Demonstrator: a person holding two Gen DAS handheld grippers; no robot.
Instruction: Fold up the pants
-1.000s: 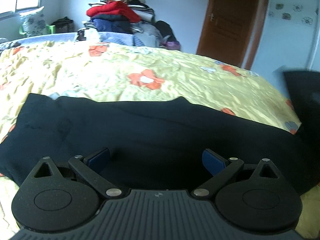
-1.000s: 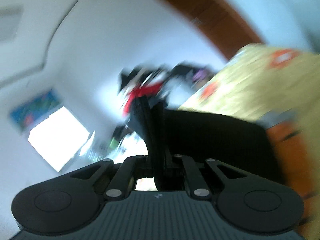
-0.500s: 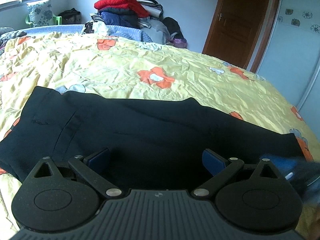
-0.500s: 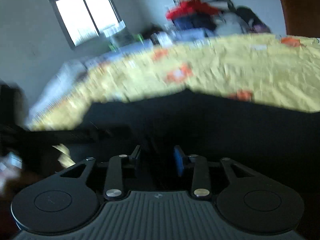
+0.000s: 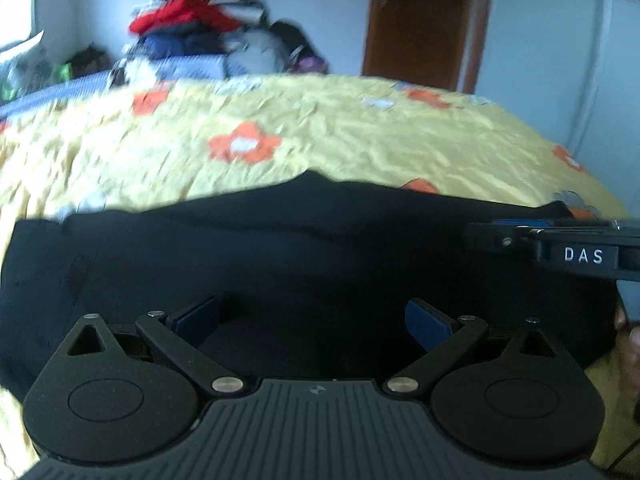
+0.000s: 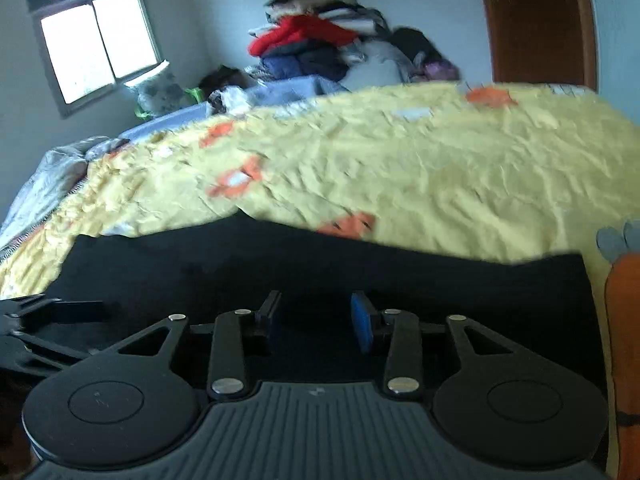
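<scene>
Black pants (image 5: 280,248) lie flat in a long band across the near part of a yellow flowered bedspread (image 5: 360,140). My left gripper (image 5: 312,316) hovers over their near edge, open wide, with only the cloth below showing between its blue pads. My right gripper (image 6: 318,316) is low over the same pants (image 6: 400,276); its jaws are opening and nothing is pinched between them. From the left wrist view the right gripper (image 5: 486,236) reaches in side-on from the right edge, over the pants' right end. The left gripper's fingers (image 6: 72,306) show at the left edge of the right wrist view.
The bedspread (image 6: 440,168) stretches far beyond the pants. A pile of clothes (image 6: 312,40) is heaped at the far side of the bed. A brown door (image 5: 424,20) is behind on the right, a window (image 6: 96,44) on the left wall. A hand (image 5: 628,340) shows at the right edge.
A second ago my right gripper was shut on black cloth and rolled over; it has levelled out, come down over the pants and let the cloth go. The left gripper stays open.
</scene>
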